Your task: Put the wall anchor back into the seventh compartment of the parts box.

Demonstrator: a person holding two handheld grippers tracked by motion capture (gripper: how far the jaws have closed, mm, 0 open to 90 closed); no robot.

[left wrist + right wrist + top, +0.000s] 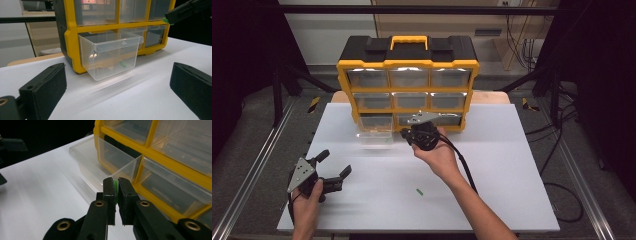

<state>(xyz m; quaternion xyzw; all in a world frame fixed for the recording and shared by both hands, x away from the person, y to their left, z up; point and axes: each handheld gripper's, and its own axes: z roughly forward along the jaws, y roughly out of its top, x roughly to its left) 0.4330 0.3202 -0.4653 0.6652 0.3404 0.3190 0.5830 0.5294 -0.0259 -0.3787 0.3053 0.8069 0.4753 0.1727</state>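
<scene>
Pinching green piece (115, 184), seemingly, between right gripper (116, 185) jaws.

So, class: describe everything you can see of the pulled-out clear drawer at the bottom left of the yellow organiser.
The clear drawer is a see-through plastic bin with a lipped front edge that serves as a handle. It sticks halfway out of the bottom-left slot of the yellow and black organiser, level, just above the white table. Inside lie a small green piece and something orange-brown, too blurred to name. No jaws touch it.
</scene>
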